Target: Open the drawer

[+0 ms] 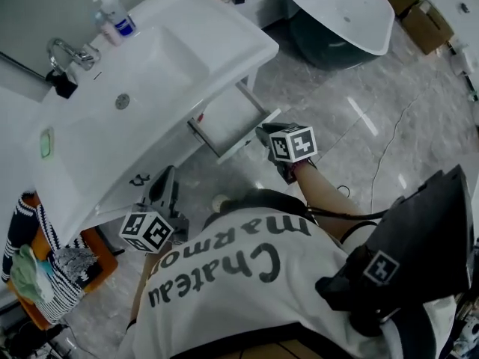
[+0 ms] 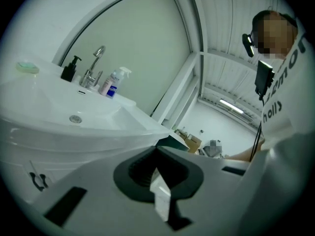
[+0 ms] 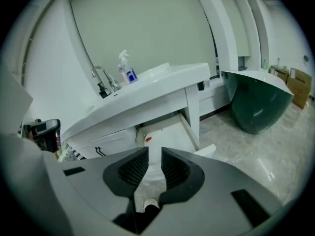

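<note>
The drawer (image 1: 247, 137) sits under the sink (image 1: 161, 58) and is pulled a good way out, so its white inside shows. The right gripper (image 1: 268, 133) is just beside the drawer's front. Its jaws are a little apart, with nothing pinched between them. The left gripper (image 1: 167, 179) hangs lower down, near a shut drawer with a black handle (image 1: 140, 179) — its jaws are closed on nothing. To finish well, I think the right one should catch the front edge and pull straight back — slowly, not sideways, so the drawer does not jam
</note>
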### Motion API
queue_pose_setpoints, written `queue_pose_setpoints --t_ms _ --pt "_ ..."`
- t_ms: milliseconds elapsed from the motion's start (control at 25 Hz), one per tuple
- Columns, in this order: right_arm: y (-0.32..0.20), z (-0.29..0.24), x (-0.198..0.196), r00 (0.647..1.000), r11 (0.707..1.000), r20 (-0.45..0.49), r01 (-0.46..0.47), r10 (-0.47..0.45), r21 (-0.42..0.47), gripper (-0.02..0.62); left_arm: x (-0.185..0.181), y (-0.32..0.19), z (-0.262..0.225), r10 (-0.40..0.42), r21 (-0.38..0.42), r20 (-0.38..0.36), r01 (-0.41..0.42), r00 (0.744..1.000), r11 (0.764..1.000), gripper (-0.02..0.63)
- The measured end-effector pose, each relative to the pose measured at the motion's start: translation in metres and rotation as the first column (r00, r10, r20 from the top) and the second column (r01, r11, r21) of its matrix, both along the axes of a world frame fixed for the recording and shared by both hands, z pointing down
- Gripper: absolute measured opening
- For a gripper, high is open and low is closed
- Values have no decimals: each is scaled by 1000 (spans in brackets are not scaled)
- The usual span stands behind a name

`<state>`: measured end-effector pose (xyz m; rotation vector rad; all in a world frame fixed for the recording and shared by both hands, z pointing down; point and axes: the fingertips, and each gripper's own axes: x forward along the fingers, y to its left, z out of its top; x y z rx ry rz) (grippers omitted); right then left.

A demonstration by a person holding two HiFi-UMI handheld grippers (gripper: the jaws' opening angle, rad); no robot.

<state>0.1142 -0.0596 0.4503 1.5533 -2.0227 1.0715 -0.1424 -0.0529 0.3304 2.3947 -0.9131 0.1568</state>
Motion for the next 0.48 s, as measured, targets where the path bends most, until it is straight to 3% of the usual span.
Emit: queue_pose_setpoints --t_ms 80,240,480 --pt "-2 -16 -1 999 999 24 24 -25 38 40 2 8 -6 -12 12 -7 12 1000 1000 9" --pt "-6 -54 2 993 986 52 96 -104 137 26 17 22 -20 -63 52 -13 64 998 997 9" --pt "4 -108 19 974 945 20 213 -224 249 20 45 48 -32 -188 68 -19 189 982 980 9"
